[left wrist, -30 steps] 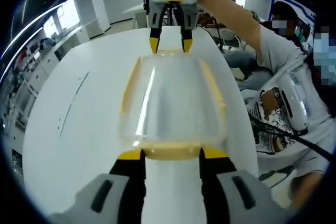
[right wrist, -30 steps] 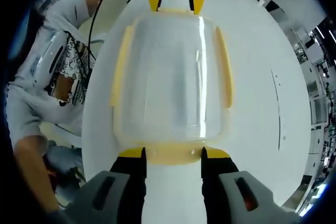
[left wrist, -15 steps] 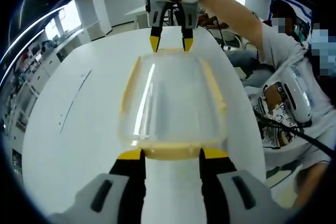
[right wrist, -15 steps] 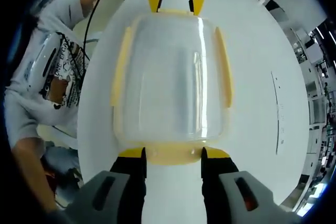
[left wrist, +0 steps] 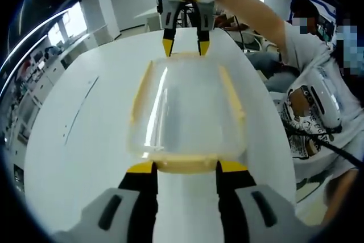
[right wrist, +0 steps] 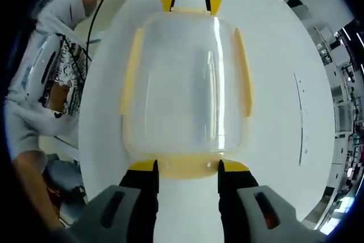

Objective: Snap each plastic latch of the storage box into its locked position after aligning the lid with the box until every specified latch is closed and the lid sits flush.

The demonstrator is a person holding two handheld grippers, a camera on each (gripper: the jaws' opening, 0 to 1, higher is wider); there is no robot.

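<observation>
Storage box [left wrist: 185,112] with its clear lid [right wrist: 185,78] sits on the white table [left wrist: 85,140], between the two claws. Left gripper [left wrist: 185,167] has its jaws spread wide at one yellow end latch [left wrist: 185,164], holding nothing. Right gripper [right wrist: 185,167] is spread the same way at the other end latch [right wrist: 185,166].

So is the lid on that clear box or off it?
On. The clear lid covers the storage box, its yellow side latches lying along the edges. Whether they are snapped locked, cannot tell.
</observation>
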